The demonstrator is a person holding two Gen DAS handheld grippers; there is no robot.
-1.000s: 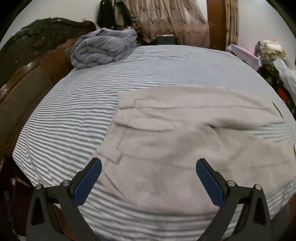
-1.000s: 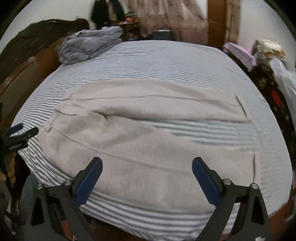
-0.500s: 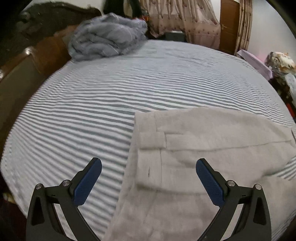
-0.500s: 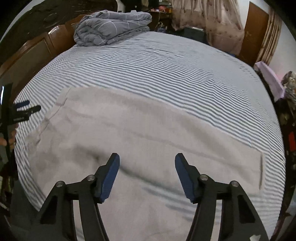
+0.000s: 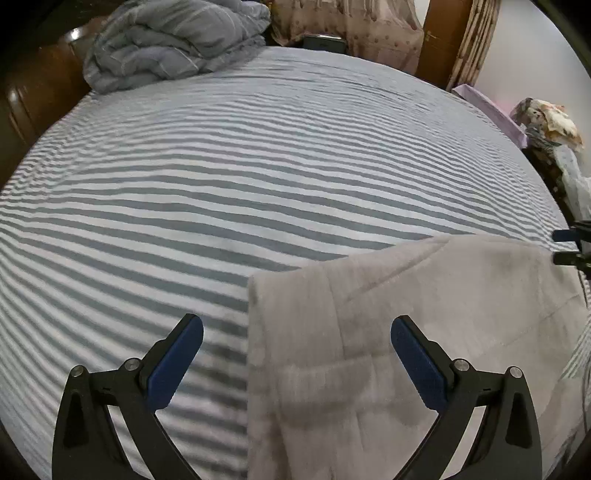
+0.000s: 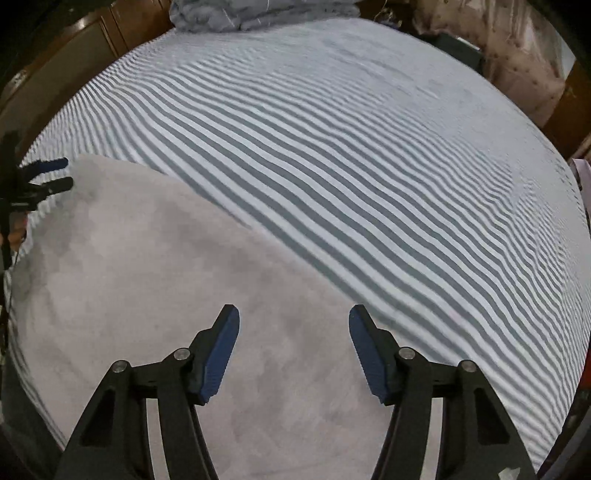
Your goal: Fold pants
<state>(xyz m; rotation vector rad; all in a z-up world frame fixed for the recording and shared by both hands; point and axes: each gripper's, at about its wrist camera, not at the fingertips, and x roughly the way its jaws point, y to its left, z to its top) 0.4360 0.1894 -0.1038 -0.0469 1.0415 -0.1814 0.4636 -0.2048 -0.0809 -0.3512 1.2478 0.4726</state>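
Light grey fleece pants (image 5: 424, 321) lie flat on a blue-and-white striped bed sheet (image 5: 221, 177). In the left wrist view the waistband end with a belt loop lies between my fingers. My left gripper (image 5: 295, 354) is open and empty, low over the waistband's far corner. In the right wrist view the pants (image 6: 155, 280) fill the lower left. My right gripper (image 6: 293, 343) is open and empty, low over the far edge of a leg. The left gripper's tips also show at the left edge of the right wrist view (image 6: 48, 177).
A folded grey-blue quilt (image 5: 173, 40) sits at the head of the bed by the dark wooden headboard (image 5: 40, 81). Curtains (image 5: 347, 26) and a wooden door are beyond the bed. Cluttered items (image 5: 546, 122) stand at the right side.
Both grippers have moved forward and down toward the pants' far edge. The right gripper's fingers have narrowed from wide open. The pants have not moved.
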